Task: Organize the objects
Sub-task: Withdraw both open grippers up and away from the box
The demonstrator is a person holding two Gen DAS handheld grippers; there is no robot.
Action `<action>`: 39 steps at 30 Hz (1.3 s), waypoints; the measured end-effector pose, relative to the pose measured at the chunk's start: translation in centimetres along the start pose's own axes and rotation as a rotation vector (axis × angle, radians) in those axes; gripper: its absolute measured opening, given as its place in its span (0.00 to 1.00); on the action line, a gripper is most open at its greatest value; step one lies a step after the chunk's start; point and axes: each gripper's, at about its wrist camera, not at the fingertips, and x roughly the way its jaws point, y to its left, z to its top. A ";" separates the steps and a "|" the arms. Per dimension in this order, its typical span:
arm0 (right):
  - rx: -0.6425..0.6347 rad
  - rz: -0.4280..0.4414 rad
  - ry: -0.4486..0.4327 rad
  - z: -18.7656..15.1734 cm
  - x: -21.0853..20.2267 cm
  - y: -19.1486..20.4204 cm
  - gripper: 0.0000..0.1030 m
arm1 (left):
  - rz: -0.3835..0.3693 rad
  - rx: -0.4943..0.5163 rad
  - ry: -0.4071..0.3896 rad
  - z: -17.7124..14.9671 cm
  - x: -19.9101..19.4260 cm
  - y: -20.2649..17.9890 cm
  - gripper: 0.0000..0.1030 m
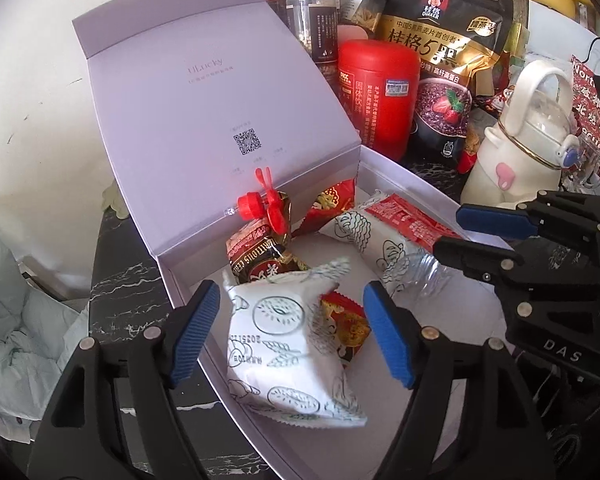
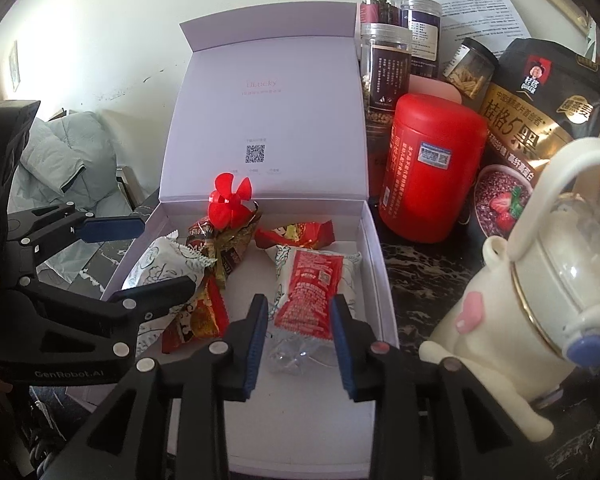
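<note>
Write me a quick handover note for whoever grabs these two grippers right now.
Left gripper: open, jaws either side of the white patterned packet, pads clear of it.
Right gripper: open, holding nothing, above the red sachet and a clear wrapper.
Done: both lie in the open white box, along with a second white packet, red candy wrappers and a spouted pouch with a red cap.
Left: red canister, oat bag, jars and cream bottle stand outside; whether they go in is unclear.
</note>
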 end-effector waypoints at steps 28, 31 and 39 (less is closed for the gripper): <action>0.006 -0.059 -0.101 0.4 -9.6 2.0 0.40 | 0.003 -0.010 -0.110 -0.2 -9.1 -0.5 0.75; 0.010 -0.073 -0.120 0.3 -11.0 2.3 0.43 | 0.009 -0.010 -0.138 -0.1 -10.5 -0.6 0.77; 0.008 -0.110 -0.160 -0.2 -14.8 3.4 0.61 | 0.017 -0.023 -0.175 -0.9 -13.7 -1.0 0.87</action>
